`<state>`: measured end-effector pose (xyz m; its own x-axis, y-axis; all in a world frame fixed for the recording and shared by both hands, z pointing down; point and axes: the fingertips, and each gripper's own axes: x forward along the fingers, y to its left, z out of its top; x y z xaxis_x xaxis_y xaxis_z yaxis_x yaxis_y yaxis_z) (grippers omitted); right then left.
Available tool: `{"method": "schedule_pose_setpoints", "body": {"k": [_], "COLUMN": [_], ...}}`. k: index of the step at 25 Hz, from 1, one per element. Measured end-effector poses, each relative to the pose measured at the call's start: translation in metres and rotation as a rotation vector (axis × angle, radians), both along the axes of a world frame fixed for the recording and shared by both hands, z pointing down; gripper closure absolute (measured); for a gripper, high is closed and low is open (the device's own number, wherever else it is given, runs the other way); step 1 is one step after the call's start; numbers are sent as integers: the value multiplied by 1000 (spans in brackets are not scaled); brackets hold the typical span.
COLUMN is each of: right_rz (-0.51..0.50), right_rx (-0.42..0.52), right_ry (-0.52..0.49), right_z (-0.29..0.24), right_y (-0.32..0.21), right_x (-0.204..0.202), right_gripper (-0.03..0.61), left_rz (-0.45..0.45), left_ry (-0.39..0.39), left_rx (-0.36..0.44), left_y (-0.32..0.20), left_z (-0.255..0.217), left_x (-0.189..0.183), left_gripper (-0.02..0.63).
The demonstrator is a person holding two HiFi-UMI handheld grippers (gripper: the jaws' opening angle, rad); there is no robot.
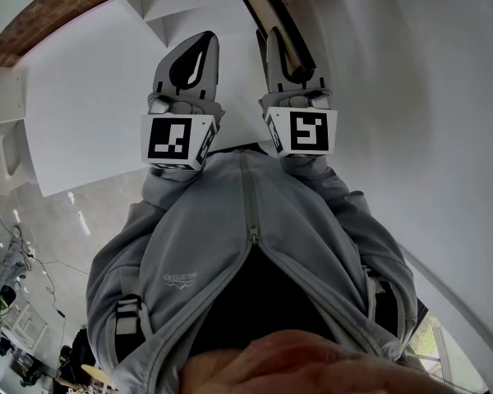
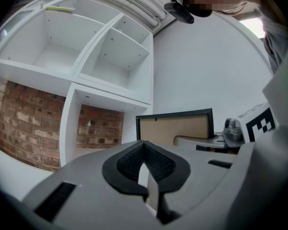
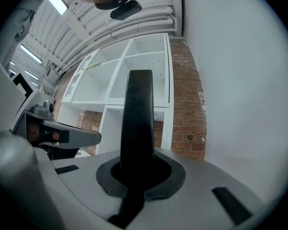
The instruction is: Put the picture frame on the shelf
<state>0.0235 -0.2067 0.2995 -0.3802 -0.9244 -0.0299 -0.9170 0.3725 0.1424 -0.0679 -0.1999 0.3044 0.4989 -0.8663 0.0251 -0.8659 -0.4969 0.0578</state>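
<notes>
The picture frame (image 1: 273, 15), black-edged with a tan back, is held up in the air, and my right gripper (image 1: 289, 62) is shut on its lower edge. In the right gripper view the frame (image 3: 139, 114) stands edge-on as a dark bar between the jaws of my right gripper (image 3: 139, 170). From the left gripper view the frame's tan back (image 2: 175, 127) shows to the right. My left gripper (image 1: 199, 52) is raised beside it, shut with nothing in it (image 2: 145, 169). The white shelf (image 2: 113, 63) with open cubbies stands ahead.
A brick wall (image 2: 19, 128) shows through the shelf's lower cubbies. A plain white wall (image 3: 230, 80) rises right of the shelf (image 3: 134, 73). The person's grey zip jacket (image 1: 246, 245) fills the lower head view. Ceiling pipes (image 2: 129, 1) run above.
</notes>
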Motion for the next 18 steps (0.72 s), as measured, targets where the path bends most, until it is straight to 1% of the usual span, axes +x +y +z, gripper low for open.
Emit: {"method": "schedule_pose_setpoints", "body": {"k": [9,15,18], "right_rz": [-3,8,12], "right_rx": [-9,-28,-20], "right_ry": [-10,15,26], "right_z": [15,17,19], "right_y": [-35,-54,-60], "right_x": [3,0,-3], "right_gripper": [545,545,545], "left_rz": [-5,8,11], "left_ry": [-5,-8,-9], "left_rx": [-22,-51,-52], "left_y": [-28,-42,-49], "left_z": [15,16,18], "left_x": [8,14,16], "left_gripper": [607,607,607]}}
